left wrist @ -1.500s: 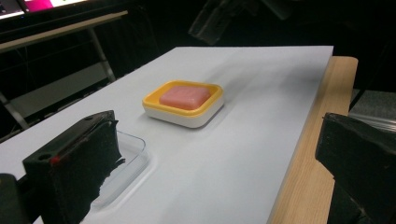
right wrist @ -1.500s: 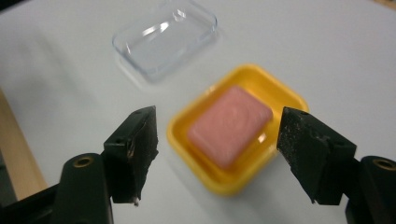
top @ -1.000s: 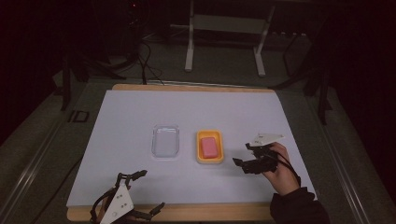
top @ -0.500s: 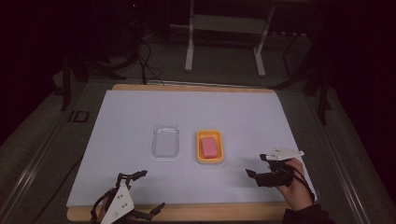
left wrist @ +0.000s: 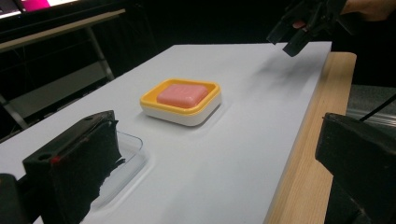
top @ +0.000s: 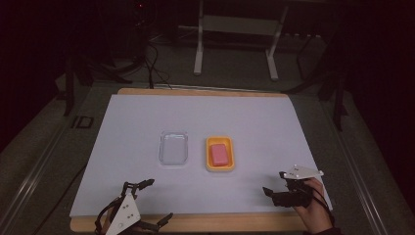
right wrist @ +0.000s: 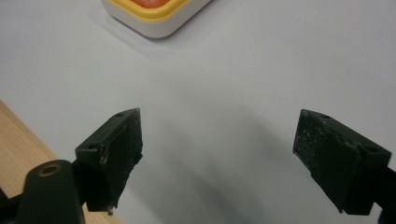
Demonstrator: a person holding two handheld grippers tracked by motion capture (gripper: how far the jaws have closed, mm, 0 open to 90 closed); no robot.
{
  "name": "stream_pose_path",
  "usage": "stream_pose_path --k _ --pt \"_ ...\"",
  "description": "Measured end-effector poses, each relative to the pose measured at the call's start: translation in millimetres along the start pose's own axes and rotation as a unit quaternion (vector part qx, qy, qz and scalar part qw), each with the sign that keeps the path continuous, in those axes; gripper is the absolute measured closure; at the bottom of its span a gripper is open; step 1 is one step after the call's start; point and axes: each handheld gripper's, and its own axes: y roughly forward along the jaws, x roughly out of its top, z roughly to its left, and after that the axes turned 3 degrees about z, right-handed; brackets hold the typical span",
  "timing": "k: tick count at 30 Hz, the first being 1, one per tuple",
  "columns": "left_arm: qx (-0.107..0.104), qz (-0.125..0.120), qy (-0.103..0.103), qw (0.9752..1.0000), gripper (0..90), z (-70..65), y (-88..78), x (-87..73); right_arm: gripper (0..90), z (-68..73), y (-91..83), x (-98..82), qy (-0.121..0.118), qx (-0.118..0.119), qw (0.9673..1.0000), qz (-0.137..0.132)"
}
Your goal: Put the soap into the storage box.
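- Right tool (top: 276, 183): held in the person's hand (top: 313, 210) at about 5 o'clock on the counter (top: 254, 110), low over the white sheet. Its jaws stand wide apart with nothing between them, and they have just been opening; the right gripper view shows bare sheet in the gap.
- Left tool (top: 151, 200): lies at about 7 o'clock, on the near wooden edge, no hand on it. Its jaws are spread wide and empty.
- Key relation: from the right tool, the yellow soap dish (top: 219, 153) lies toward 10 o'clock, near but apart. In the right gripper view only a corner of the dish (right wrist: 149, 14) appears, at 11 o'clock above the left jaw, so the jaws point past the dish, not at it.
- Long axis: the dish runs from 12 to 6 o'clock on the counter, as does the pink soap bar (top: 219, 154) lying flat inside it. By judgement, a grip across the short side would call for the jaws to come at it from the side.
- Nearer hand: the right tool seems somewhat nearer the dish than the left; the left gripper view shows the dish (left wrist: 181, 100) well ahead of its jaws.
- Clear lid (top: 173, 148): rests flat just beside the dish at its 9 o'clock, not touching it, near the counter's middle.
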Motion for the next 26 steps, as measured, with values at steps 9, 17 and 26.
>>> stream_pose_path --k 9,17,26 --pt "-0.002 -0.002 0.0 1.0 0.5 -0.9 0.0 0.6 15.9 -13.0 5.7 -17.9 0.037 -0.017 0.9992 0.0" --pt "-0.003 0.002 0.001 1.0 0.5 -1.1 0.9 0.3 15.9 -14.7 2.7 -15.8 0.039 -0.026 0.9988 -0.017" --pt "-0.004 0.005 0.002 1.0 0.5 -1.2 1.6 0.1 16.5 -14.0 5.3 -15.8 0.033 -0.022 0.9992 -0.011"
